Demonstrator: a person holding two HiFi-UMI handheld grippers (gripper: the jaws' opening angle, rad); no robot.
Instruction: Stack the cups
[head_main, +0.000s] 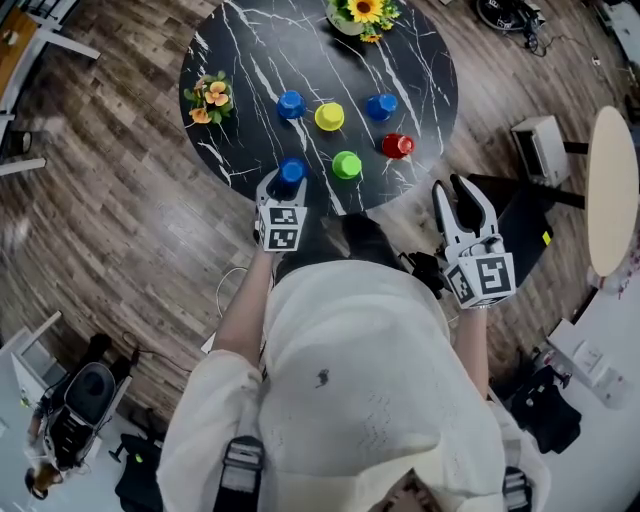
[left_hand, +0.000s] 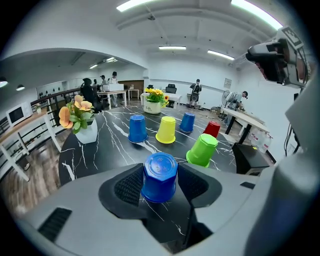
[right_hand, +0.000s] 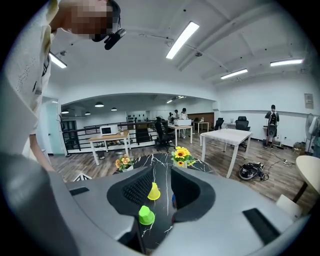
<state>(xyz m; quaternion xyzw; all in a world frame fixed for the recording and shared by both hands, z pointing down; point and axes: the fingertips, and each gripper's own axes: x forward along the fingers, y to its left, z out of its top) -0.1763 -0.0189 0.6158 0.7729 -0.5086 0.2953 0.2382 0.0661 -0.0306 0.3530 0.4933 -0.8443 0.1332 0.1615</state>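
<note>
The nearest blue cup (left_hand: 159, 172) stood upside down at the near edge of the round black table (head_main: 240, 60), between the jaws of the left gripper (left_hand: 159, 186), whose pads sat close on either side of it without visibly pressing. It was not yet lifted. To do this step well, the jaws probably needed to close squarely on the cup's upper half, firmly enough to carry it but not crush it, then lift it straight up before moving it over another cup. The green cup (head_main: 346, 165) just beside it looked the easiest target. The right gripper (right_hand: 161, 190) hung off the table's near right edge with its jaws apart and nothing between them. There were six cups, all upside down and none stacked: three blue, with the other two (head_main: 291, 104) (head_main: 381, 106) farther back, one yellow (head_main: 329, 116), one green and one red (head_main: 397, 145). Two flower pots stood on the table, one with orange blooms (head_main: 209, 98), one with sunflowers (head_main: 365, 12).
</note>
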